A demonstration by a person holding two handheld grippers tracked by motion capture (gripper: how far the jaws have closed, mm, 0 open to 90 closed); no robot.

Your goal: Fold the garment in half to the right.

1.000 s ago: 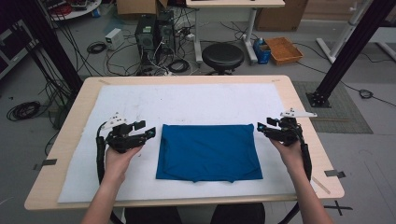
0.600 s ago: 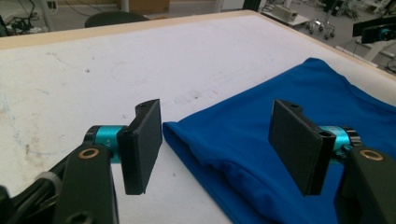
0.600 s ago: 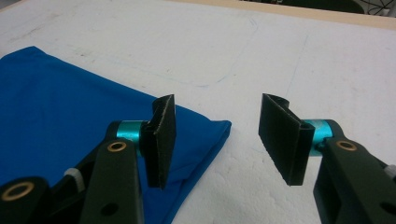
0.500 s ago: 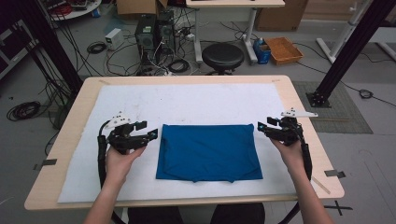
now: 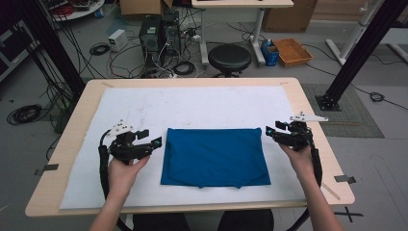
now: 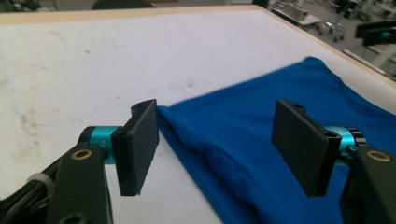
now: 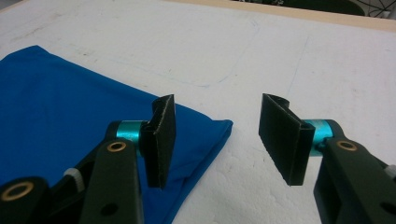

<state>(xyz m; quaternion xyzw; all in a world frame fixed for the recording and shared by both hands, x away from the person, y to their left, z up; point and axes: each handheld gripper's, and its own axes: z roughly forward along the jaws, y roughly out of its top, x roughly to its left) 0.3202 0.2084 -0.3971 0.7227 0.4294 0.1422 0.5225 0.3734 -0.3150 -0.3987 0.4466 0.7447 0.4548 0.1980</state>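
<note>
Folded blue cloth (image 5: 215,156) flat at centre of white-covered worktop (image 5: 192,103); left claw (image 5: 155,143) at its 9 o'clock edge, right claw (image 5: 269,131) at 3 o'clock, both spread apart and empty, seemingly positioned to grip opposite corners.

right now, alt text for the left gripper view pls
The left gripper, its two black jaws open, is aimed at the corner of a folded blue cloth lying on a white mat; nothing is held.

Grey floor (image 5: 29,159) with tangled cables (image 5: 103,48), black round stool (image 5: 229,58), perhaps a computer tower (image 5: 150,34) behind.
</note>
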